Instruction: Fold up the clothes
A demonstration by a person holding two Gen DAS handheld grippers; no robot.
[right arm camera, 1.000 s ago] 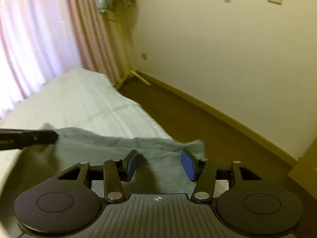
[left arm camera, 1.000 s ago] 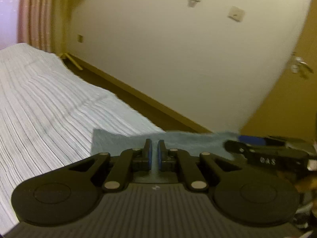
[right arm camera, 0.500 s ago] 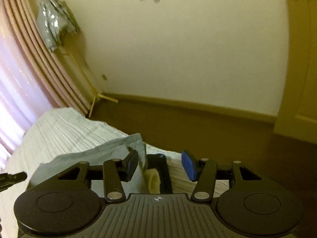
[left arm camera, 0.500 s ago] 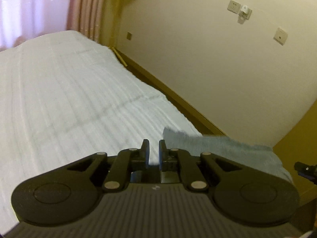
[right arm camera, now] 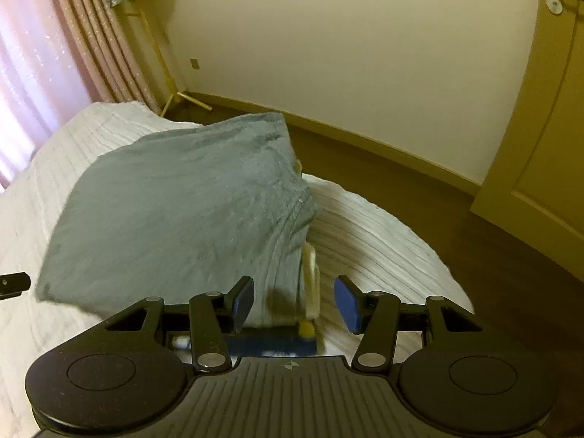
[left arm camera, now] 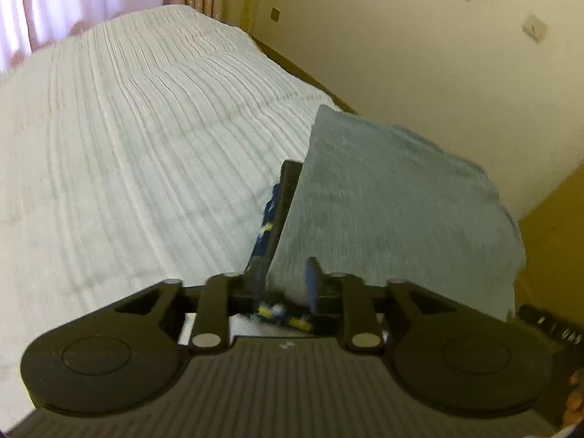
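Observation:
A folded grey-blue cloth [left arm camera: 383, 200] lies on a small pile of garments near the corner of the white ribbed bed [left arm camera: 127, 146]. A dark blue garment with yellow marks [left arm camera: 268, 226] shows under its left edge. My left gripper [left arm camera: 284, 281] hovers at the cloth's near corner. Its jaws are opening and the pads do not press on the fabric. In the right wrist view, the same cloth [right arm camera: 182, 211] covers a cream piece [right arm camera: 311, 266] and a blue piece [right arm camera: 270, 343]. My right gripper [right arm camera: 295, 303] stands open over the cloth's near right edge.
The bed's rounded corner [right arm camera: 383, 226] drops to brown floor [right arm camera: 492, 255] on the right. A door [right arm camera: 547, 127] stands at the far right and pink curtains [right arm camera: 43, 54] at the left. The other gripper's tip [right arm camera: 14, 284] shows at the left edge.
Both grippers swung round and rose a little. The left jaws, shut before, have parted. The grey cloth now fills more of both views and rests on the pile.

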